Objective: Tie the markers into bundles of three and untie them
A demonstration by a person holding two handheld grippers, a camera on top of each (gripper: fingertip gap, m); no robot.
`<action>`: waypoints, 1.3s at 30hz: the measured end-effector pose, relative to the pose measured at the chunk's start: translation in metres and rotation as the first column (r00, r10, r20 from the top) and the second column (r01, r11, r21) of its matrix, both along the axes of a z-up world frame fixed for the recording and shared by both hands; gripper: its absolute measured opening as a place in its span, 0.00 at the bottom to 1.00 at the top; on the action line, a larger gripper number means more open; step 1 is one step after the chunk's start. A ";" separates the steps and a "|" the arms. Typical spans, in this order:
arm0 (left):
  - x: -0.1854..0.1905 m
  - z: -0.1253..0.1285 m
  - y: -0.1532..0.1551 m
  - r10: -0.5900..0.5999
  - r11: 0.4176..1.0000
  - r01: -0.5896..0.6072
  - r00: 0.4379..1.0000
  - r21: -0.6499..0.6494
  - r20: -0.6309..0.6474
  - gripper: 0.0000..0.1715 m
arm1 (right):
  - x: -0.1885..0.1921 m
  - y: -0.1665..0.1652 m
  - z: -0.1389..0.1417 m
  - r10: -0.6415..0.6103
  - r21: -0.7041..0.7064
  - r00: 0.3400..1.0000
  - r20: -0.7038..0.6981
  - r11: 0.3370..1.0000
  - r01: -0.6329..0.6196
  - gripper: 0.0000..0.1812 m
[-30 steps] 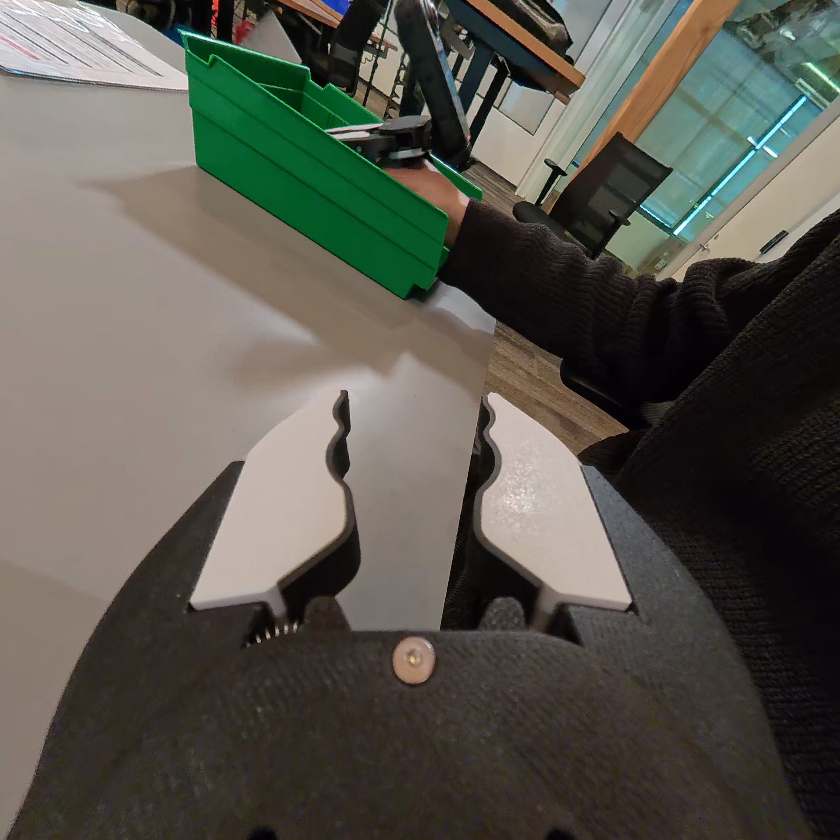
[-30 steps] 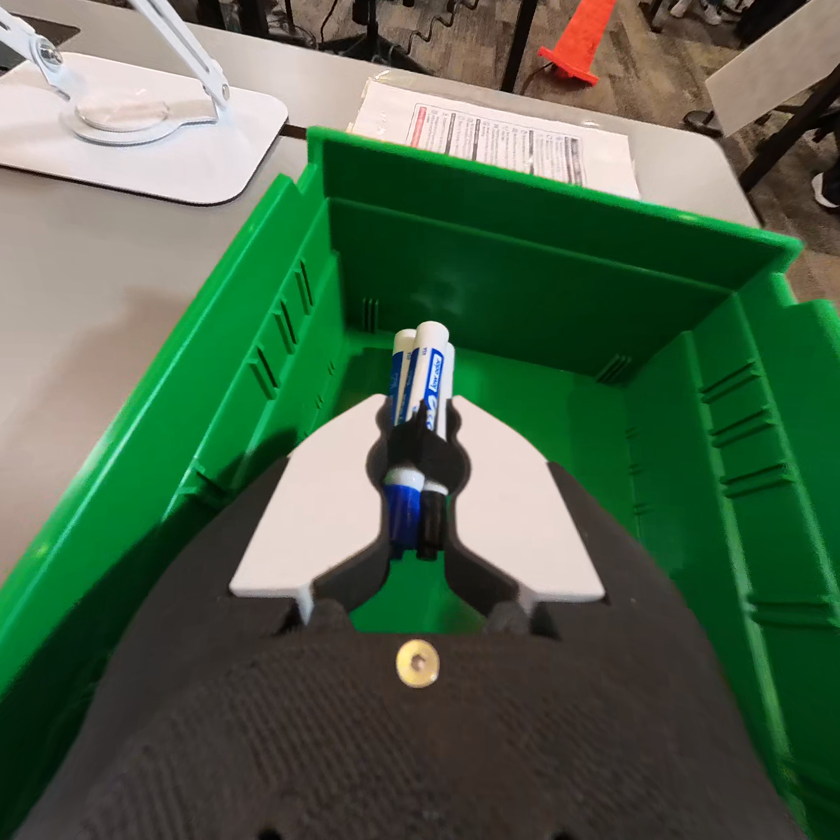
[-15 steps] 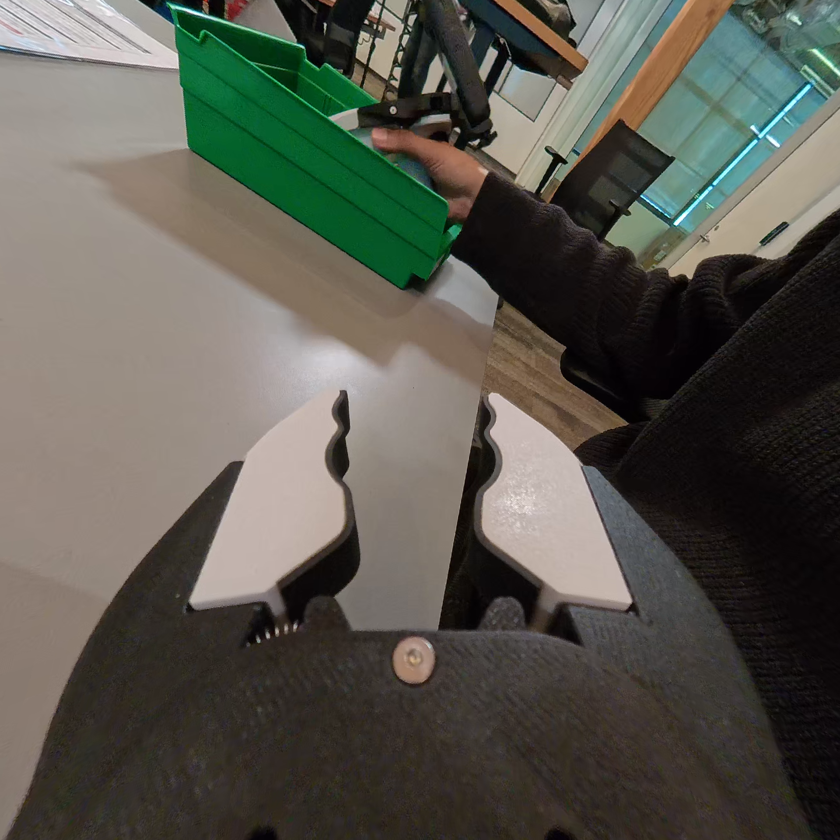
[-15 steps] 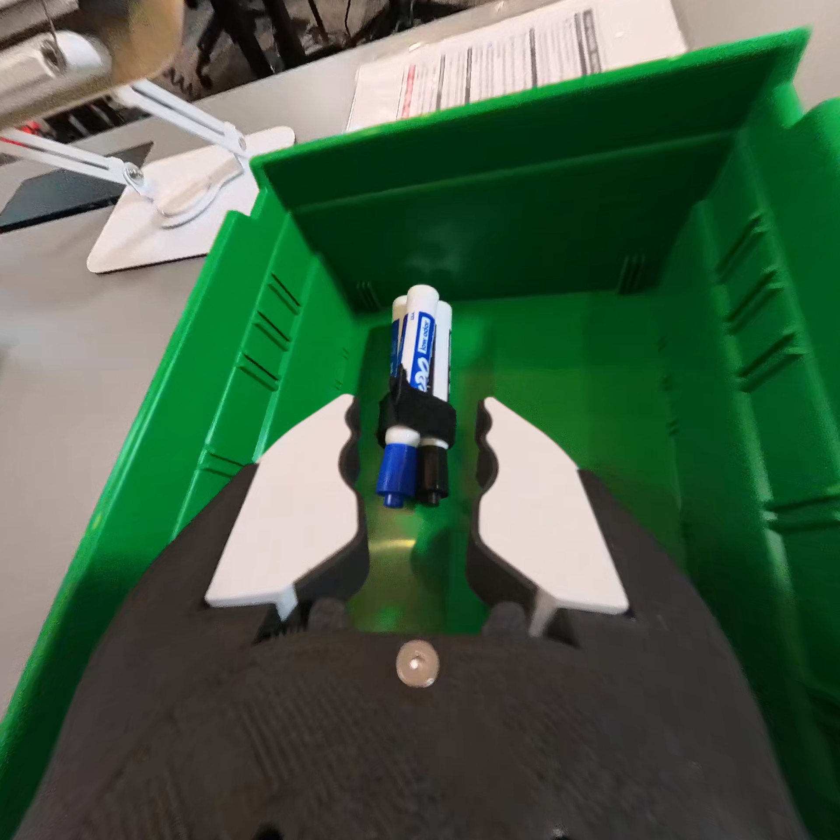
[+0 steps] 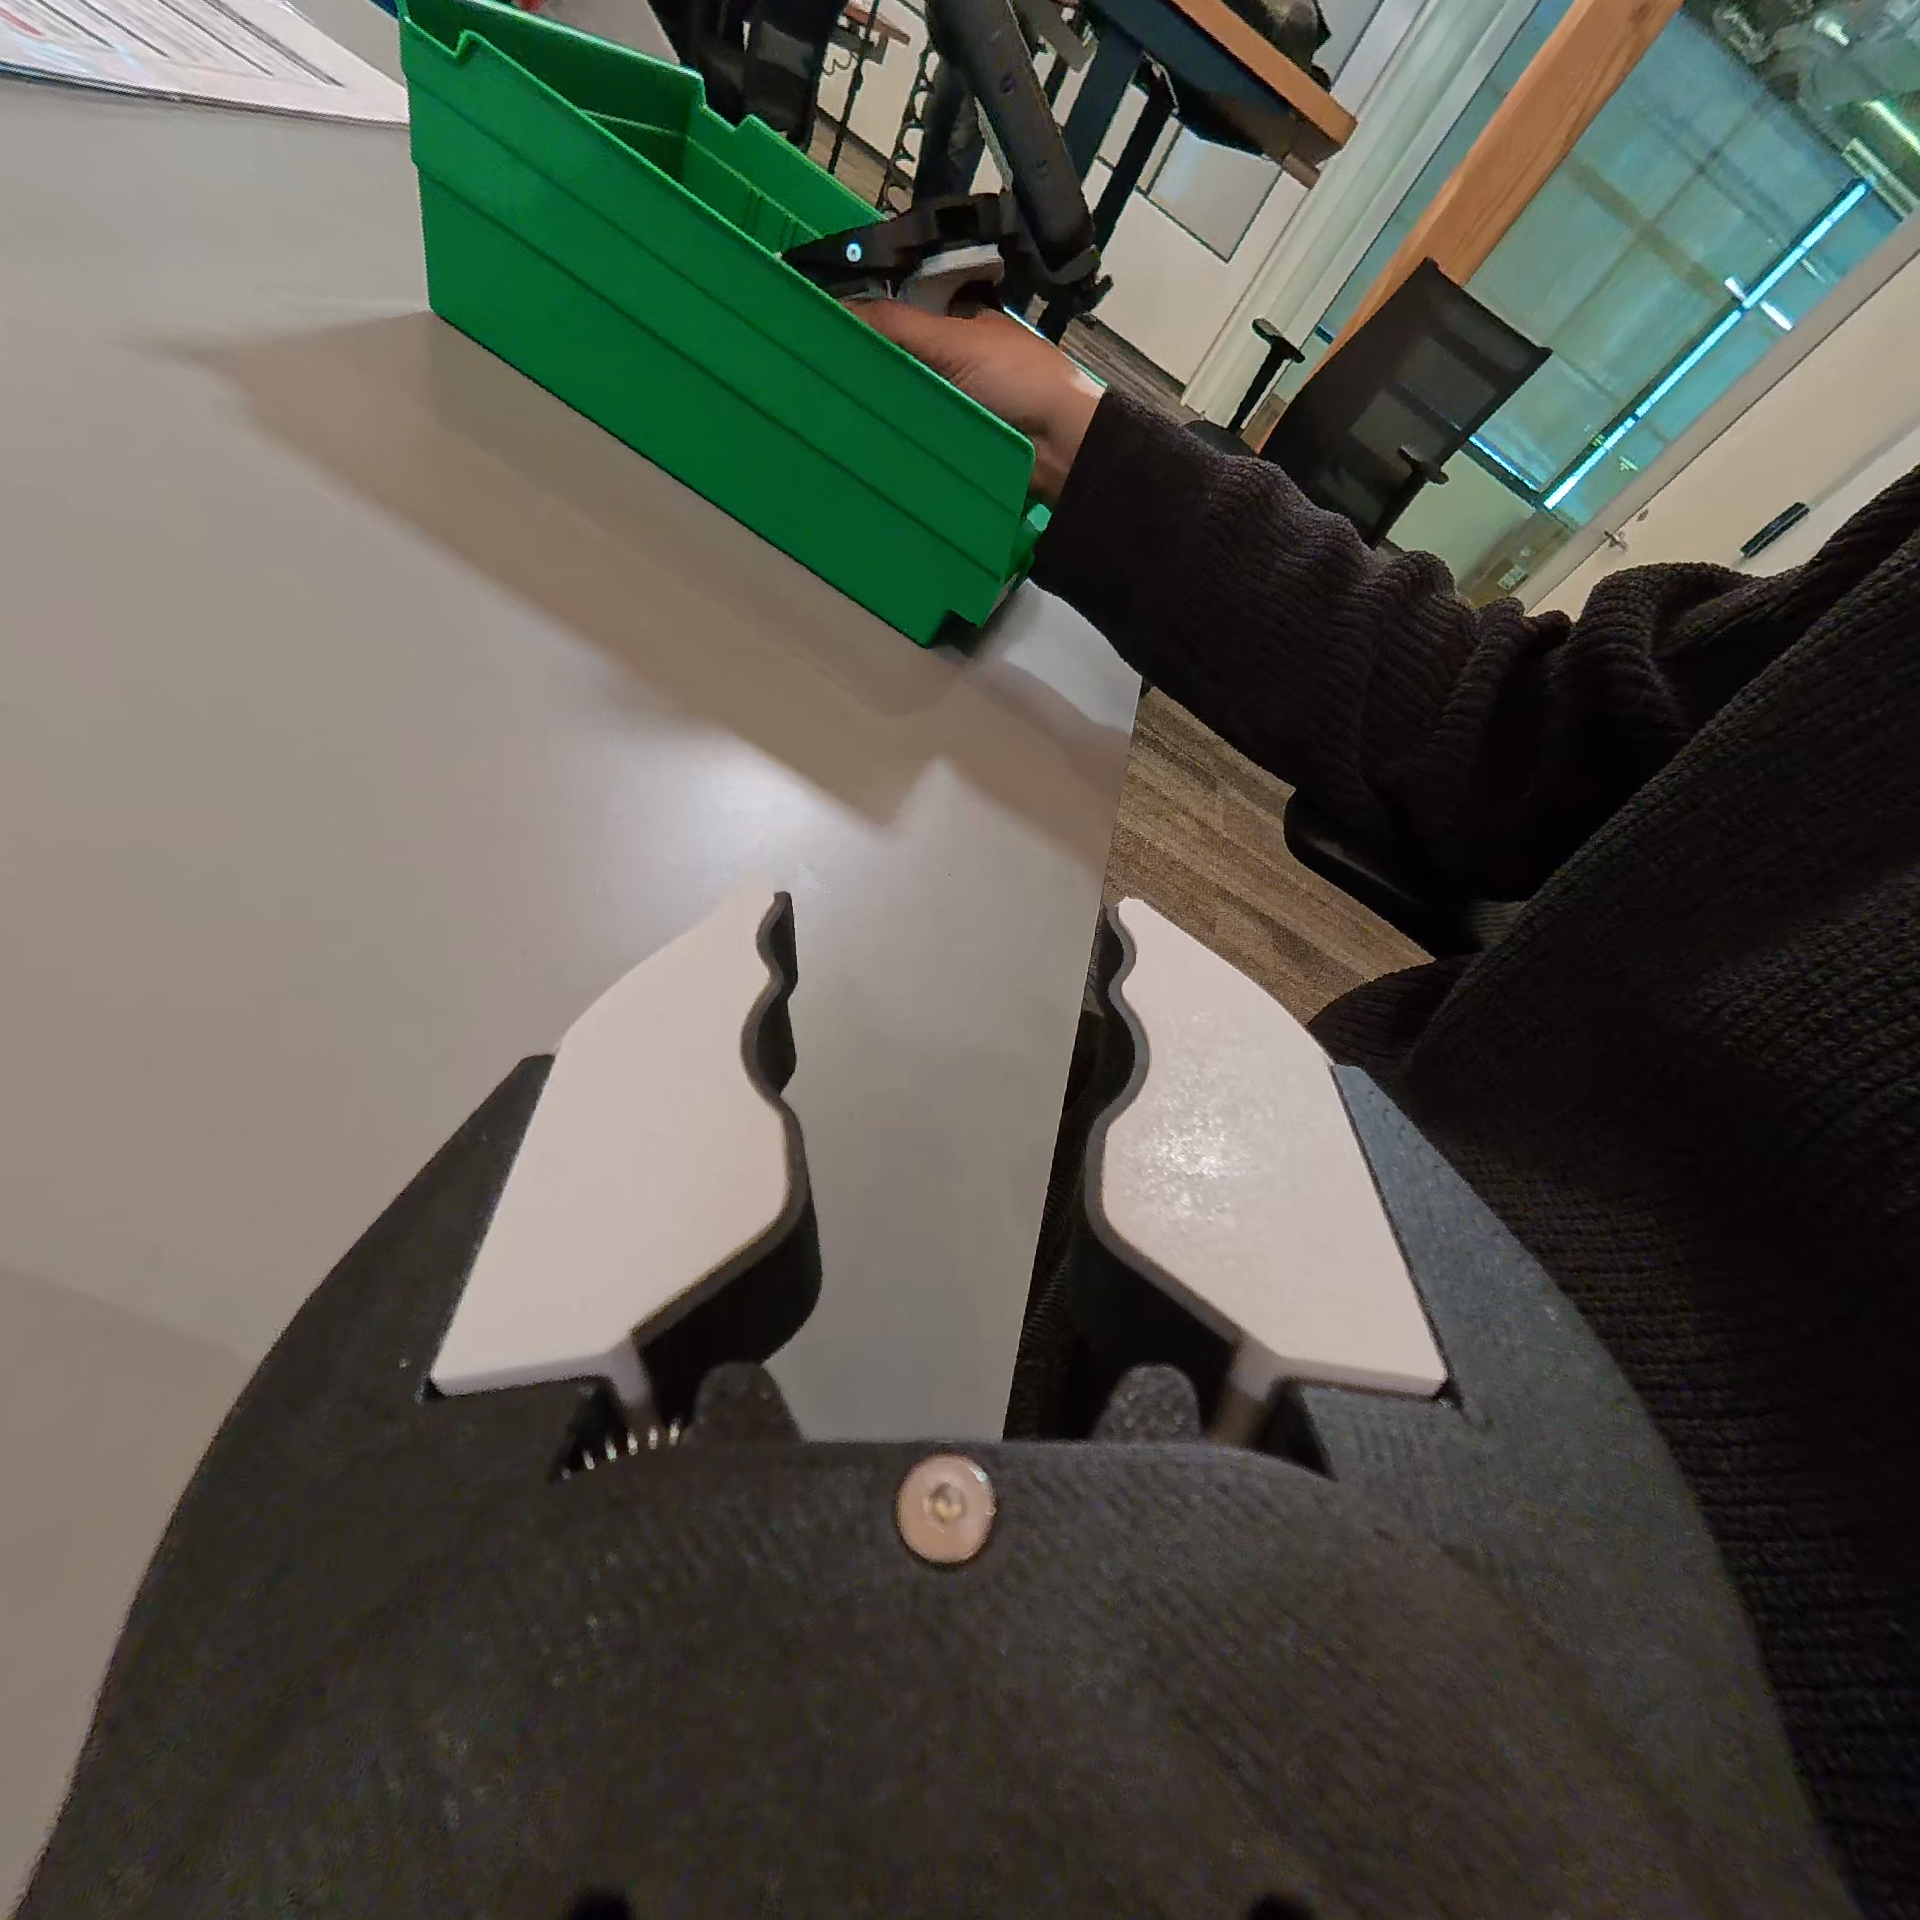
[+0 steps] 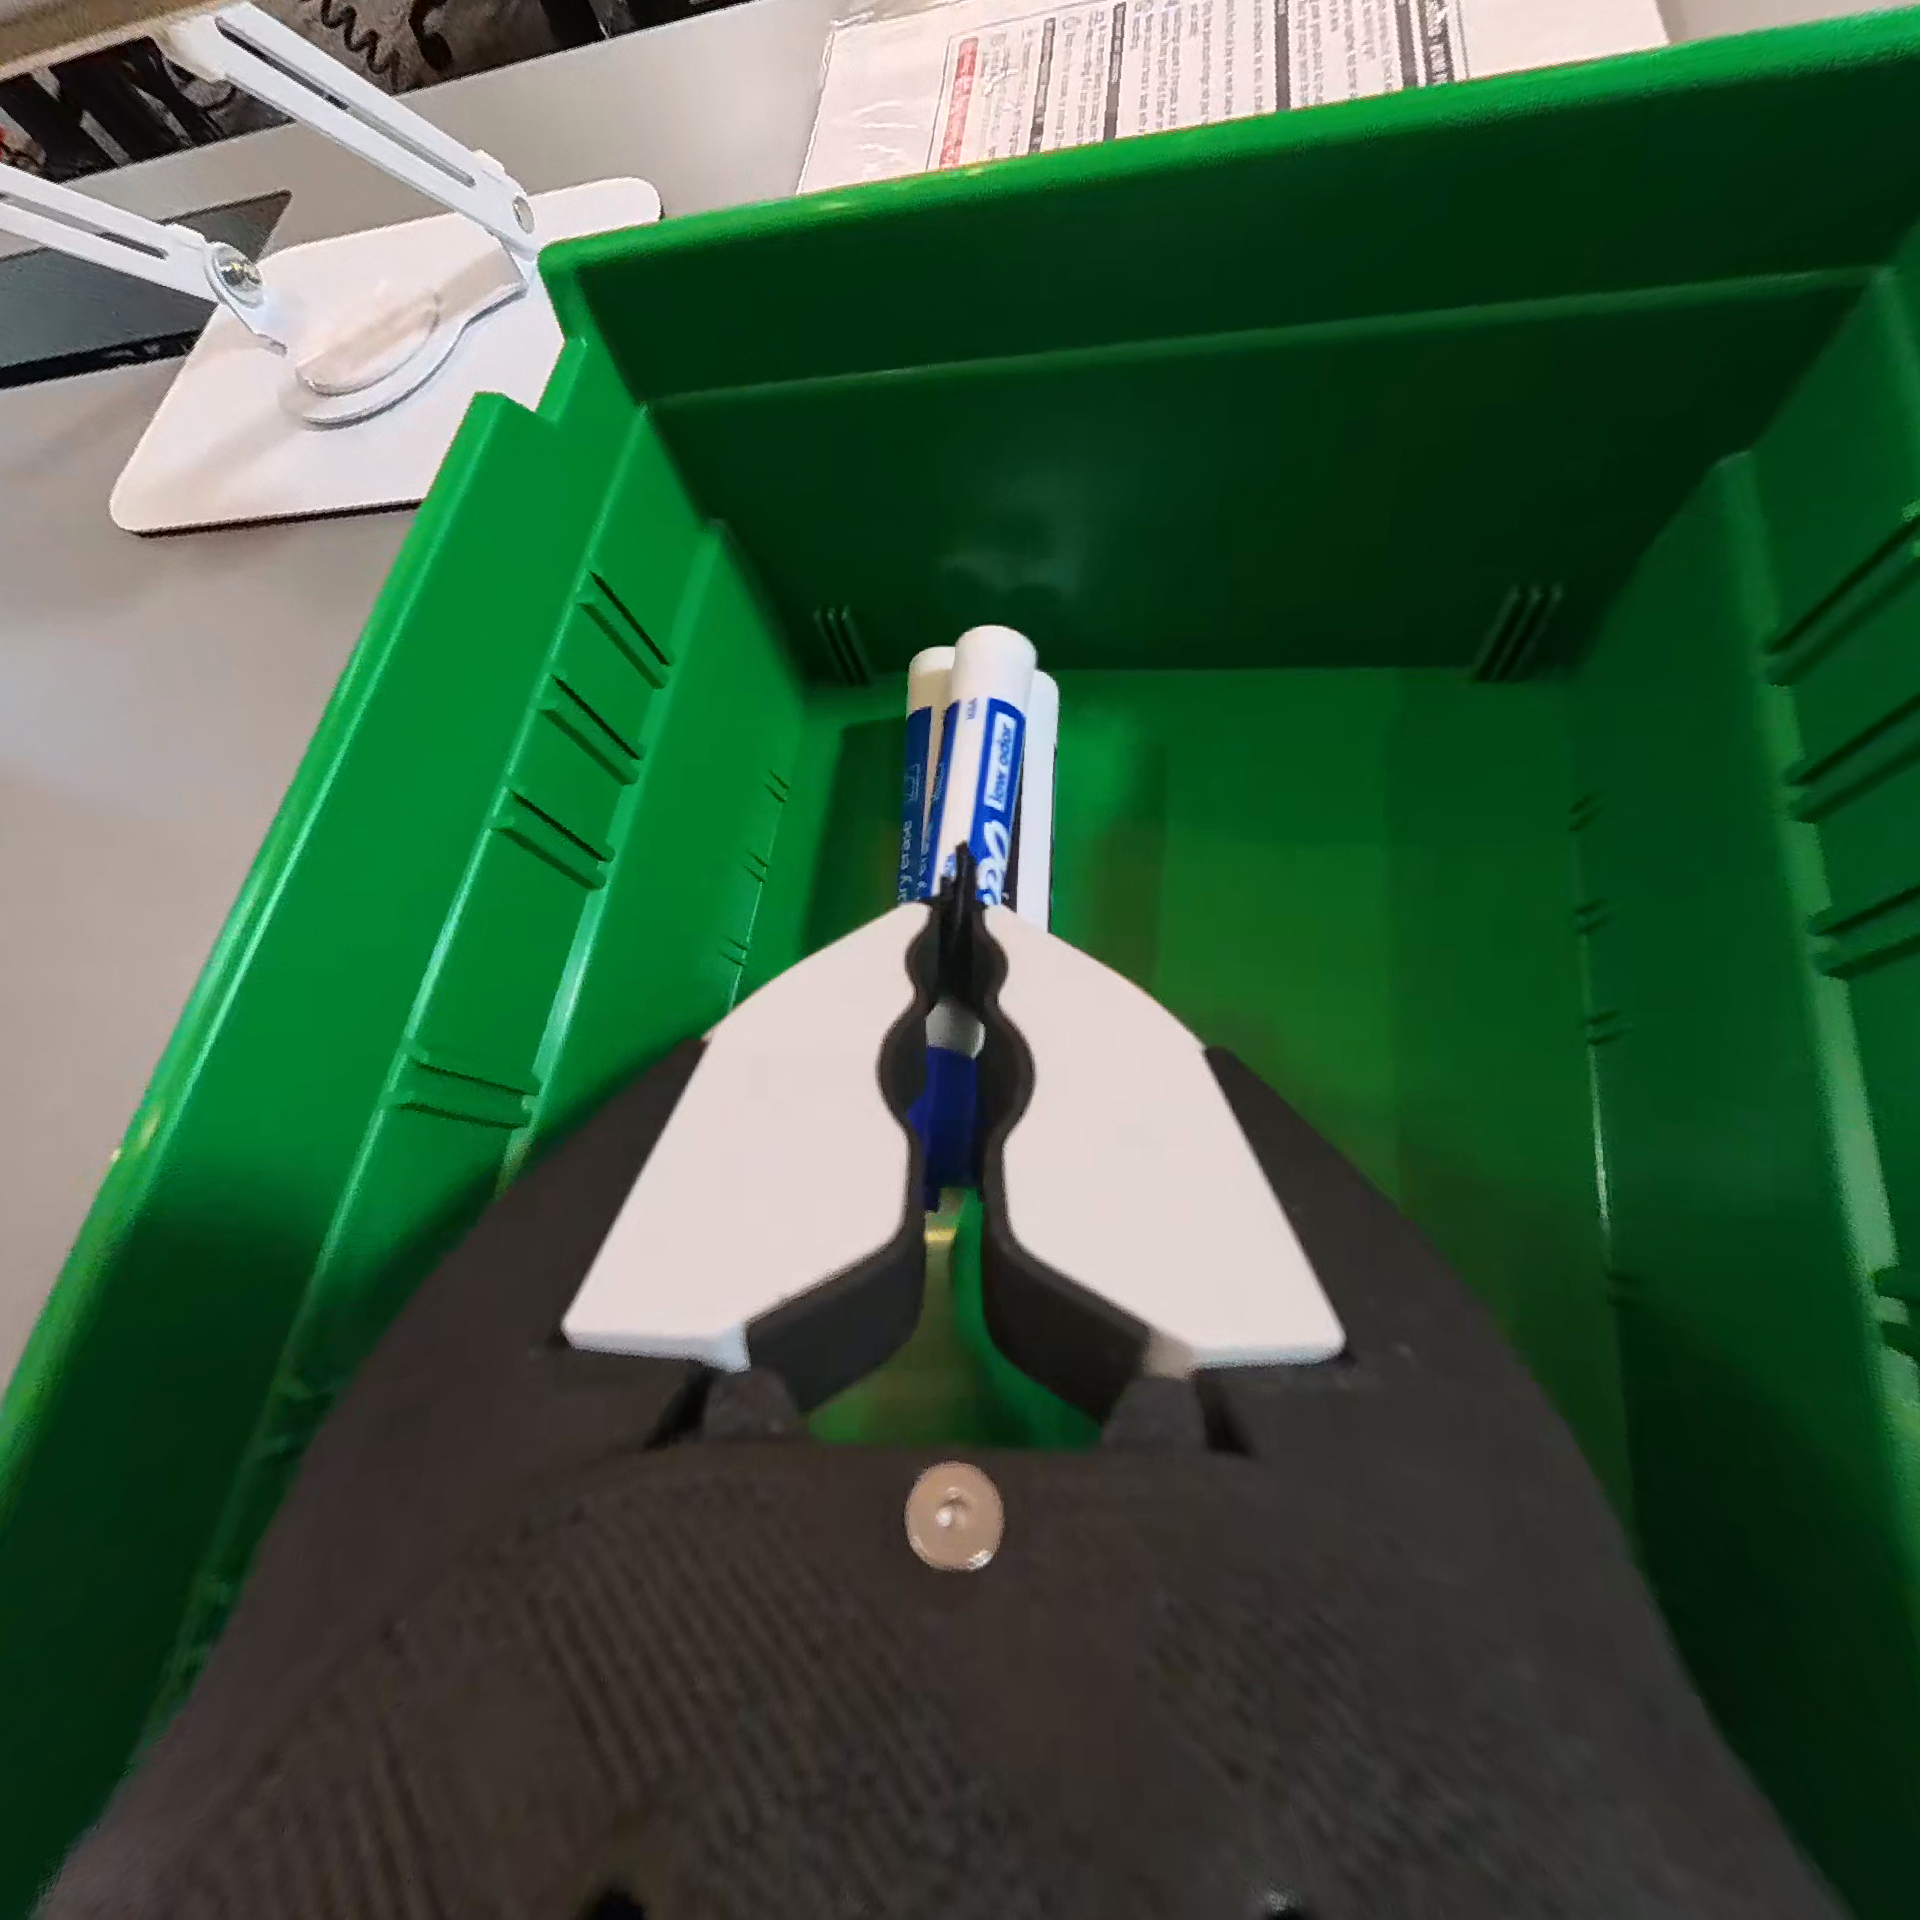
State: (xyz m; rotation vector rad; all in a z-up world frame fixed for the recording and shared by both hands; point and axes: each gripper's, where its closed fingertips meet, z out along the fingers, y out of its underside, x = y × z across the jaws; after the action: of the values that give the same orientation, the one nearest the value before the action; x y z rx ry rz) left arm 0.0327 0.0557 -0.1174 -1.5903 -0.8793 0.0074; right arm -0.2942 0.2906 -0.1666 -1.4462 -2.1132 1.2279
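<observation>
- My right gripper (image 6: 956,914) is inside the green bin (image 6: 1143,312), its fingers pressed together on the black strap around a bundle of markers (image 6: 987,769), so all come as one.
- The bundle lies along the bin floor near its left wall, white barrel ends toward the far wall, coloured caps toward me.
- My left gripper (image 5: 945,925) holds nothing, its fingers spread apart, low over the tabletop (image 5: 312,727) at its near edge, well apart from the bin.
- Beyond the bin's far wall lie a printed sheet (image 6: 1195,83) and a white stand base (image 6: 343,364).
</observation>
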 end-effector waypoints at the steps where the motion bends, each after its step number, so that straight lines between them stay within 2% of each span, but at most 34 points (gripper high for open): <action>1: 0.000 0.000 0.000 0.000 1.000 0.000 1.000 0.000 0.002 0.33 | 0.000 0.000 0.000 -0.001 0.002 1.000 -0.001 1.000 0.001 0.03; 3: 0.000 0.000 0.000 -0.001 1.000 0.001 1.000 -0.001 0.001 0.33 | 0.001 0.000 -0.001 -0.002 0.009 1.000 0.003 1.000 0.002 0.04; 5: 0.000 -0.001 0.000 -0.003 1.000 0.003 1.000 -0.004 0.001 0.33 | 0.002 0.001 -0.004 -0.001 0.034 1.000 0.016 0.999 0.000 0.15; 7: 0.000 -0.001 0.001 -0.003 1.000 0.003 1.000 -0.007 0.003 0.33 | 0.003 0.002 -0.006 -0.001 0.052 1.000 0.017 0.999 0.000 0.21; 15: 0.001 -0.004 0.001 -0.008 1.000 0.008 1.000 -0.014 0.012 0.34 | 0.004 -0.003 -0.012 0.002 0.008 0.998 0.059 1.000 -0.002 0.13; 23: 0.001 -0.005 0.001 -0.013 1.000 0.013 1.000 -0.018 0.018 0.34 | 0.002 -0.002 -0.011 0.006 0.035 0.999 0.032 0.999 -0.007 0.15; 30: 0.001 -0.006 0.002 -0.017 1.000 0.017 1.000 -0.023 0.021 0.35 | 0.000 -0.003 -0.008 -0.001 0.002 1.000 0.030 1.000 0.001 0.15; 39: 0.002 -0.008 0.003 -0.019 0.999 0.020 1.000 -0.032 0.024 0.35 | 0.001 -0.008 -0.006 0.022 0.011 1.000 0.016 1.000 -0.022 0.09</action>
State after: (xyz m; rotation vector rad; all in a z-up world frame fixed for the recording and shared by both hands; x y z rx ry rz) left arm 0.0345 0.0585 -0.1251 -1.6316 -0.8861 -0.0116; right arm -0.2936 0.2831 -0.1724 -1.4362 -2.1484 1.2141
